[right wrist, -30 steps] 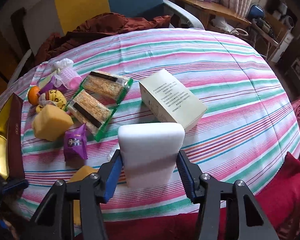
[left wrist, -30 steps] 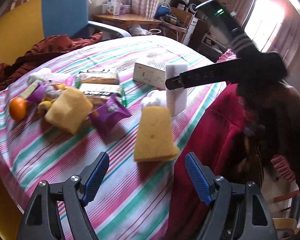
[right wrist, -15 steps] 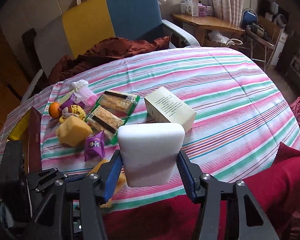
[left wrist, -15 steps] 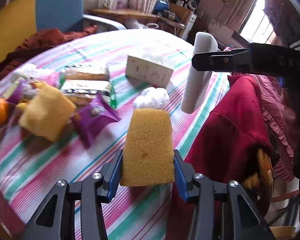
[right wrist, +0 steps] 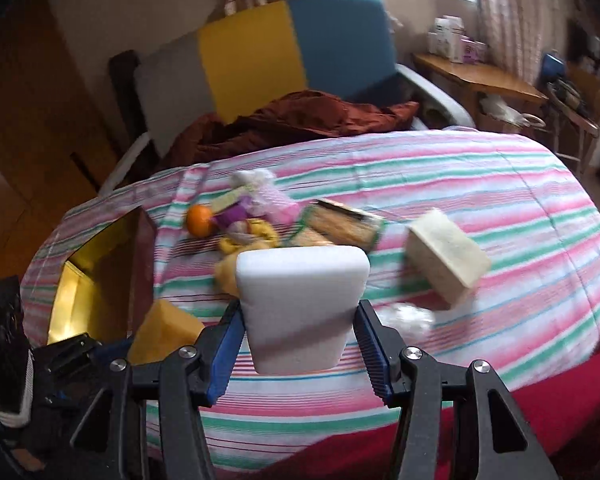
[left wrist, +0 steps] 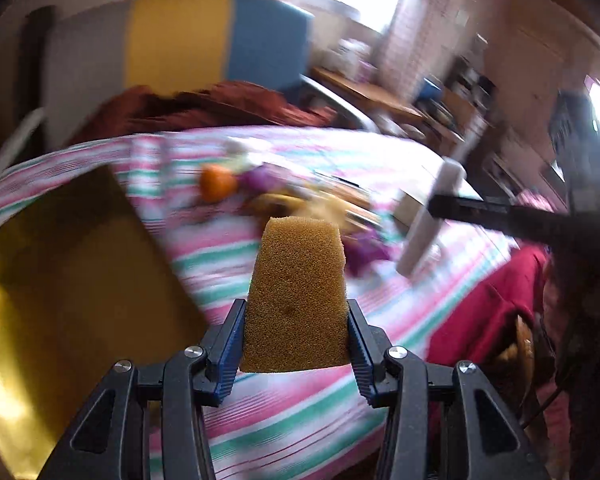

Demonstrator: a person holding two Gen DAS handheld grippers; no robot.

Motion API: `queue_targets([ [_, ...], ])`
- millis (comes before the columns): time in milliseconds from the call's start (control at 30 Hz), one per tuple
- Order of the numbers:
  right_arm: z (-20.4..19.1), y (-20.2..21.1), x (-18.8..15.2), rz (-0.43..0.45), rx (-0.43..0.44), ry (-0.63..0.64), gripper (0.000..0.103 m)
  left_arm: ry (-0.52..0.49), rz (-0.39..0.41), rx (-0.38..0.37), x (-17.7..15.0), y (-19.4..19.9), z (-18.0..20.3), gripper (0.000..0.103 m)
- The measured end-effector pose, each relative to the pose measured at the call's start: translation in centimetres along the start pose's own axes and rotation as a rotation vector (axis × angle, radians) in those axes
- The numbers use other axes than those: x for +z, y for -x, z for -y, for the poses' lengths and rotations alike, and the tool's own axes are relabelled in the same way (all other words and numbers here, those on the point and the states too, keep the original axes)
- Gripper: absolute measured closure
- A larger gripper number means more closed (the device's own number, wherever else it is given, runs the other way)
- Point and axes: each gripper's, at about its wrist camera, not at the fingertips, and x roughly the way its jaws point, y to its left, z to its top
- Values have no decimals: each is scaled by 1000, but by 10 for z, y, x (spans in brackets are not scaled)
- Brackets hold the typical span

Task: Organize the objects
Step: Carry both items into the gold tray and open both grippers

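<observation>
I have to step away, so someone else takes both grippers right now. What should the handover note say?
Left hand-held gripper: shut on the yellow sponge, held off the table.
Right hand-held gripper: shut on the white sponge, also off the table.
Open gold-lined box sits at the table's left edge; nothing visible inside it.
On the striped cloth: orange, snack packs, beige carton, another yellow sponge.
Left: probably box both sponges, then the rest.

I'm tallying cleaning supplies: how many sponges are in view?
3: a yellow sponge in the left gripper, a white sponge in the right gripper, another yellow sponge on the table behind it, mostly hidden.
</observation>
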Motion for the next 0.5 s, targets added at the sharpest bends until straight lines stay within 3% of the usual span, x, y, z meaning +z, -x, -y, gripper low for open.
queue_targets([
  [333, -142, -35, 4, -47, 217, 200, 45, 290, 67, 329, -57, 70, -122, 55],
  [500, -215, -71, -10, -159, 268, 332, 45, 380, 49, 427, -78, 77, -150, 54],
])
